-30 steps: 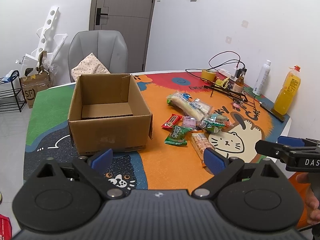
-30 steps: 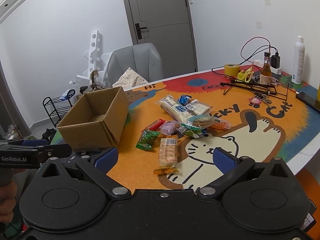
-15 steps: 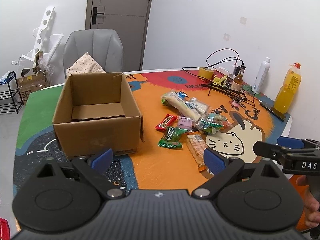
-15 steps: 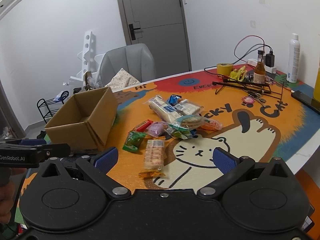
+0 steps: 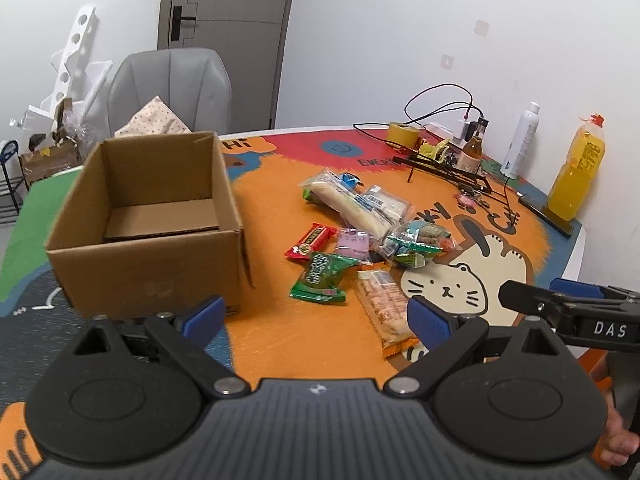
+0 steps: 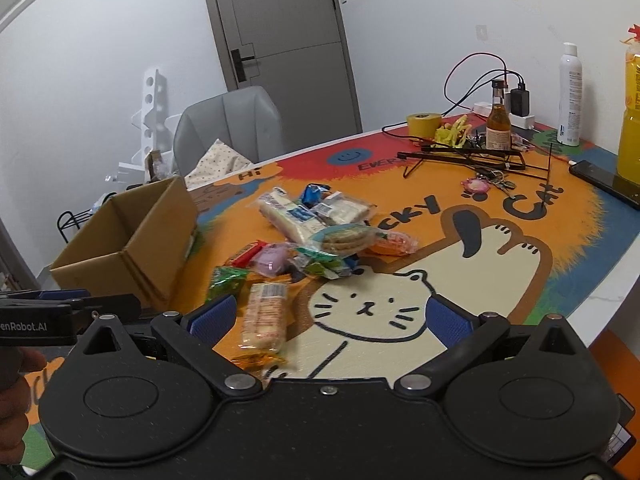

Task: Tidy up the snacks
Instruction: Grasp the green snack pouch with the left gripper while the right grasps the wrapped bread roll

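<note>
The left gripper [image 5: 316,316] is wide open and holds nothing. Its two blue fingertips [image 5: 202,315] are far apart, above the near edge of the table. The right gripper [image 6: 340,316] is wide open too, with nothing between its blue fingertips [image 6: 444,318].

A brown cardboard box [image 5: 148,220] sits on the left side of the table, with its top open. Only a flat piece of cardboard shows at the bottom of it. The table has a bright mat [image 5: 280,336] on it, with a cartoon cat [image 6: 368,304] drawn on it.

The snacks lie in a heap on the mat, to the right of the box and apart from it. A long pack of crackers [image 5: 384,312] lies nearest the grippers. In the right wrist view, it sits just past the right gripper's left fingertip. A green packet [image 5: 320,276] lies next to it. Behind that are a red bar [image 5: 310,240] and a small pink packet [image 5: 352,242]. A round cookie pack [image 6: 344,238] lies in the middle of the heap, and a long white roll [image 5: 348,204] lies at the back.

Far back on the table stand a yellow juice bottle [image 5: 576,176], a white spray can [image 5: 520,140], a small brown bottle [image 6: 498,124] and a roll of yellow tape [image 6: 424,124]. A grey chair [image 5: 168,92] stands behind the box.
</note>
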A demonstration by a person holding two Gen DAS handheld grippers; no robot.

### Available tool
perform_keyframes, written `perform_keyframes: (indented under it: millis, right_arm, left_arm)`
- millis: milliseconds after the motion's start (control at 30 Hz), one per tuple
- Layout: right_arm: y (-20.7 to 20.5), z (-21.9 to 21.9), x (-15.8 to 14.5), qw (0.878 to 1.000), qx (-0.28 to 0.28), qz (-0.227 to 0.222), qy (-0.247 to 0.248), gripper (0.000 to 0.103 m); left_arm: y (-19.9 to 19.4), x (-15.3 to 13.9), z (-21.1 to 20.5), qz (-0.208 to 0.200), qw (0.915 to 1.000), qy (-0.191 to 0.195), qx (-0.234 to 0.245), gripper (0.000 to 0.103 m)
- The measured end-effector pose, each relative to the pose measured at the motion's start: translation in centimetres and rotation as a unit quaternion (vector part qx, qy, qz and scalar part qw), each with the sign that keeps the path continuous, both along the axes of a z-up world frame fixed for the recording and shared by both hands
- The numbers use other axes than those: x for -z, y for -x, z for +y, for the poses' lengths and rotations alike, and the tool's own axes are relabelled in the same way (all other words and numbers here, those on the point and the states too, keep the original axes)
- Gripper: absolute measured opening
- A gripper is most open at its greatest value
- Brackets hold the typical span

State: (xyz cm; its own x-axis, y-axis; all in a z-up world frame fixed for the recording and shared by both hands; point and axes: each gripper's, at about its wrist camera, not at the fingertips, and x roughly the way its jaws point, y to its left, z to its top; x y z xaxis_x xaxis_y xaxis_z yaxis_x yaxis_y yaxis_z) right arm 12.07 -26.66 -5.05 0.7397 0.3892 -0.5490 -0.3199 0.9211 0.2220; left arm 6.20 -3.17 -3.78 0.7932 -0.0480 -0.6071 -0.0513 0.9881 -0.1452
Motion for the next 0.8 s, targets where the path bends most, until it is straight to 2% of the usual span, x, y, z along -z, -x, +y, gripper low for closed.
perform_keyframes:
  millis: [300,467,633,800]
  right_arm:
    - [-1.9,-1.0,1.9,1.000,0.003,0.014,-0.011,0.102]
    - [-2.8,-1.0,3.0,0.999,-0.007,0.025,-0.021,0.093]
    - [-3.8,-0.8,4.1,0.999,-0.017,0.040,-0.027,0.081]
    - [-4.8,-0.5,4.9,0.997,-0.026,0.056,-0.037,0.077]
  left_arm:
    - [-2.3,1.6,-1.3,0.009,0.9999,0.010,0.005,0.095]
    - [-3.3,2.6,-1.6,0.011,0.9998,0.015,0.000,0.095]
    - [-4.4,3.5,-2.2,0.021,0.9997,0.015,0.001,0.089]
    - [-5.6,4.4,-2.5,0.029,0.9994,0.017,-0.004,0.082]
